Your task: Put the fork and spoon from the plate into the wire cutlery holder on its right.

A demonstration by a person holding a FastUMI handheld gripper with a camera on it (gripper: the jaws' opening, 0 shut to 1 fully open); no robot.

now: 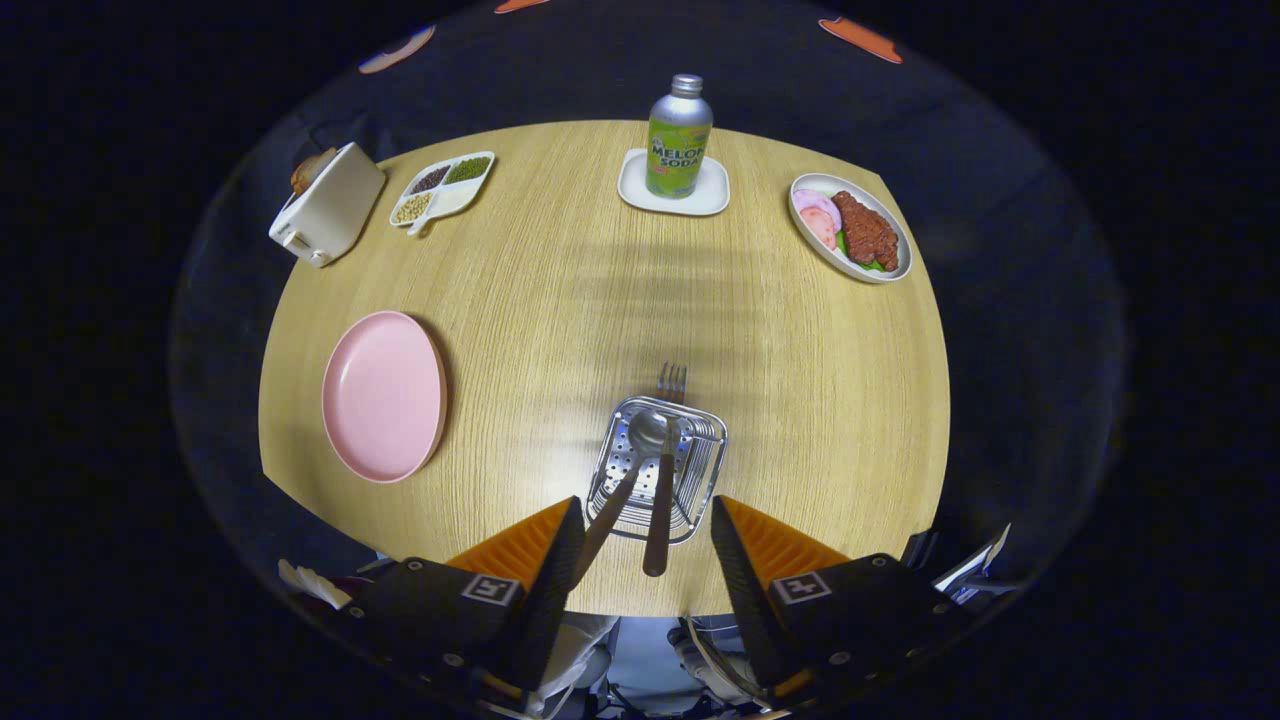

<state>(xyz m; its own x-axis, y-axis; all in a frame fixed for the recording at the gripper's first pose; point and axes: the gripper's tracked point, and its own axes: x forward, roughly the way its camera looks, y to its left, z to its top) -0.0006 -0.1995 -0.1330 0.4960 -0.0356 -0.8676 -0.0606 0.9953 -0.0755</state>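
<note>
The fork and spoon stand in the wire cutlery holder, handles leaning toward the gripper, whose 2 fingers are spread apart, grasping nothing. Left of the holder lies the pink plate. Beyond it, on the wooden table, stands a soda bottle.

Bare table between plate and holder.

Light wooden table (rounded corners), dark cloth wall behind.
</note>
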